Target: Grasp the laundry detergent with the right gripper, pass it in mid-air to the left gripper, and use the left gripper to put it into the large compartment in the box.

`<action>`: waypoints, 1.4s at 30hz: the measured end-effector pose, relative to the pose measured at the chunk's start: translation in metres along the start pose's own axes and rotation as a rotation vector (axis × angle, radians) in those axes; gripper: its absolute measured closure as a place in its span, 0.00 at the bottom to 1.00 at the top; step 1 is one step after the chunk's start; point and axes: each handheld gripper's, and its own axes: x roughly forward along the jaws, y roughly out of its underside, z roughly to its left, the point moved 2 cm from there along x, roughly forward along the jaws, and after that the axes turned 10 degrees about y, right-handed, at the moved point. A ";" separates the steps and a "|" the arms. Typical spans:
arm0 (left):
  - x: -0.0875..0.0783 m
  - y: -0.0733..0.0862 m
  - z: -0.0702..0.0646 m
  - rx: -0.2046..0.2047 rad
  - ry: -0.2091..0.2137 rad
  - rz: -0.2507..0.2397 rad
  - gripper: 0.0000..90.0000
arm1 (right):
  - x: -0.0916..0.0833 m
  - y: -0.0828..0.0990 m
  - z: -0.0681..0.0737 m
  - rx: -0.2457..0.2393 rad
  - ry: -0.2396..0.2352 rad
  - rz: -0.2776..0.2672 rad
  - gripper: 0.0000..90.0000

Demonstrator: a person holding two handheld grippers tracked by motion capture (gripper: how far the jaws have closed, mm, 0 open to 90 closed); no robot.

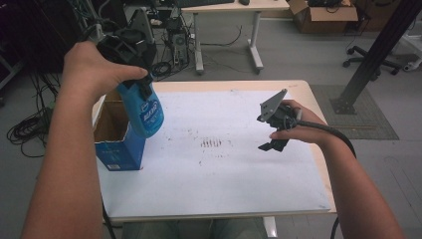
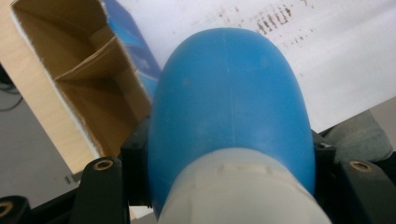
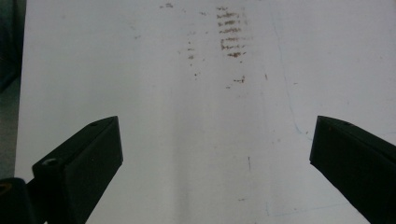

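Observation:
My left gripper [image 1: 141, 87] is held high over the table's left side, shut on the neck of a blue plastic bottle [image 1: 147, 112]. The bottle hangs base-down, just above and beside the right rim of an open blue cardboard box [image 1: 117, 151]. In the left gripper view the blue bottle [image 2: 229, 102] and its white collar sit between the jaws of my left gripper [image 2: 229, 163], and the box [image 2: 84, 79] shows a brown divided inside. My right gripper [image 1: 266, 133] hovers open over the white sheet [image 1: 224, 174], nothing between its fingers; the right gripper [image 3: 215, 149] looks down on bare sheet.
Brown smudges [image 1: 211, 143] mark the sheet's middle, and the same smudges [image 3: 231, 35] lie ahead of the right jaws. Behind the table stand a white desk [image 1: 226, 30], cables [image 1: 30, 124], a cardboard carton [image 1: 323, 15], a black post [image 1: 373, 55] and an office chair base [image 1: 370, 59].

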 end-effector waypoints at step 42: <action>-0.030 0.011 0.090 -0.331 -0.048 -0.019 0.43 | 0.009 -0.010 0.006 -0.081 -0.216 0.220 0.04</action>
